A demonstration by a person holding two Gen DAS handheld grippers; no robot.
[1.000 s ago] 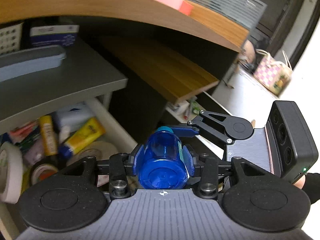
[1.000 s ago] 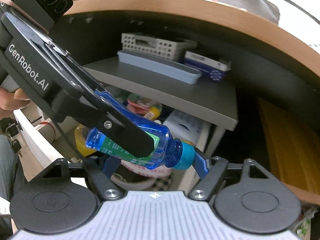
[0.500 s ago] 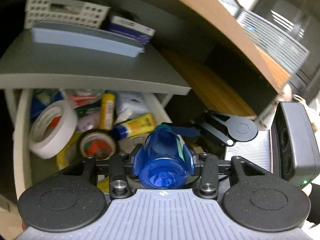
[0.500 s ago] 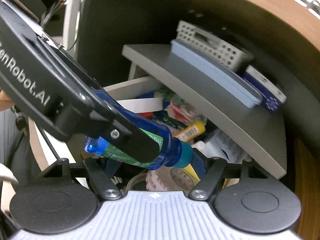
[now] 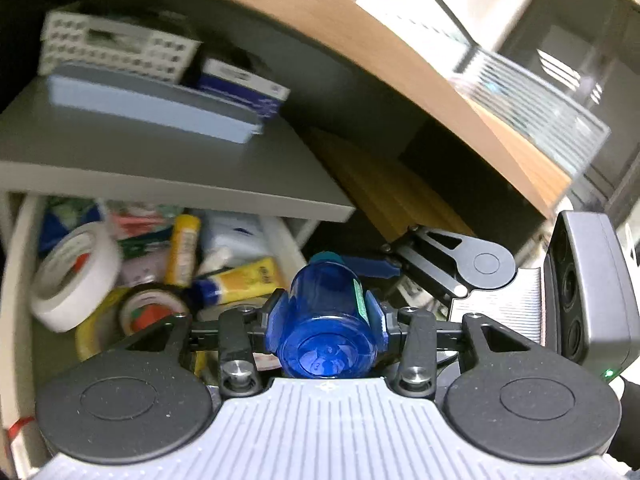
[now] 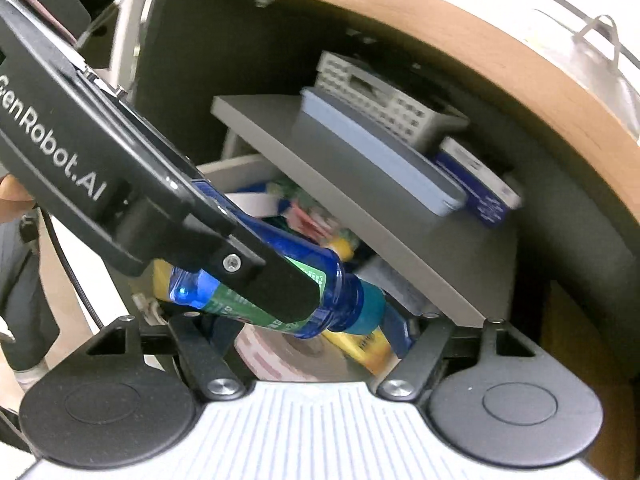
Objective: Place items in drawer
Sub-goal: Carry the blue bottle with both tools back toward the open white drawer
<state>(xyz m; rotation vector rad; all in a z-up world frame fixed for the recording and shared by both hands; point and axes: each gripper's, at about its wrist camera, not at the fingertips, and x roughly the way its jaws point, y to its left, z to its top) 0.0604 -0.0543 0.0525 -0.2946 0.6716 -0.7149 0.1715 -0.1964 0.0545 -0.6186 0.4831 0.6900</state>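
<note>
Here the left gripper point(image 5: 326, 312) has its blue jaws clamped on the sides of a translucent blue plastic bottle with a teal cap and green label point(image 5: 326, 320). The bottle lies along the jaws, base toward the camera and cap pointing away, and it hangs above the front right corner of the open white drawer point(image 5: 16, 280).

The right gripper point(image 6: 304, 320) sits just beside the cap end; one of its blue fingers point(image 5: 368, 266) reaches toward the teal cap. From the right wrist view the bottle crosses in front of its jaws, which look spread wide with nothing between them, though the bottle and the left gripper's black arm hide much of them.

Inside the drawer I can pick out a white roll of tape point(image 5: 76, 276), a smaller roll with a red and green core point(image 5: 150, 308), a yellow tube with a blue cap point(image 5: 236, 282) and a narrow yellow stick point(image 5: 183, 250). The rest is a blurred heap, and the drawer's back half is hidden under the grey shelf point(image 5: 180, 176).

On that shelf lie a long flat pale blue case point(image 5: 152, 110), a white perforated basket point(image 5: 116, 50) behind it and a dark blue and white box point(image 5: 244, 88), all smeared by motion. The wooden desk point(image 5: 360, 36) curves overhead.
</note>
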